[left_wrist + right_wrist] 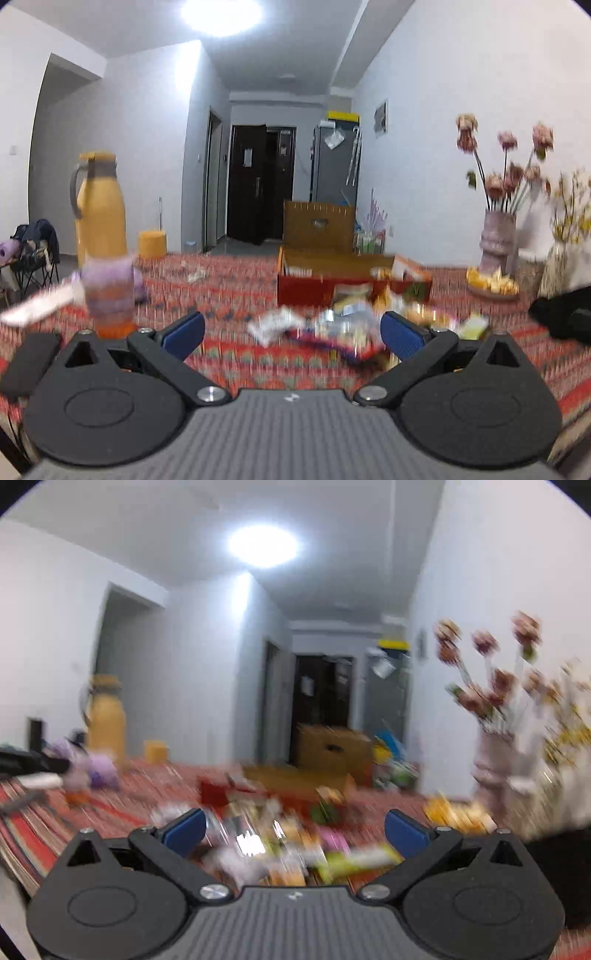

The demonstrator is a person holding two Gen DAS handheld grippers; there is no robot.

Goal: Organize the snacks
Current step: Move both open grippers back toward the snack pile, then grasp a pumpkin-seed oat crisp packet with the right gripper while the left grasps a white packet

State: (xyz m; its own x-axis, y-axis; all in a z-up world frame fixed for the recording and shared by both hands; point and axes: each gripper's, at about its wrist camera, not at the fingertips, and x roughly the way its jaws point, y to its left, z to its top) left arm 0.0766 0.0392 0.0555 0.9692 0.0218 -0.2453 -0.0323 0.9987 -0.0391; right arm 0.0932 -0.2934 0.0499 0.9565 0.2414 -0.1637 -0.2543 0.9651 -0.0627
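A heap of small snack packets point(340, 328) lies on the red patterned tablecloth point(229, 295), just in front of an open red and tan box point(332, 280). My left gripper point(291, 330) is open and empty, low over the cloth, with the heap ahead and toward its right finger. In the blurred right wrist view the same packets point(280, 845) lie between and under the fingers of my right gripper point(295, 829), which is open and empty. The box point(258, 786) shows behind them.
A tall yellow flask point(99, 206) and a purple-wrapped jar point(109, 295) stand at the left. A black flat object point(29, 358) lies near the left edge. A vase of dried flowers point(498, 236) and a bowl of yellow snacks point(491, 284) stand at the right.
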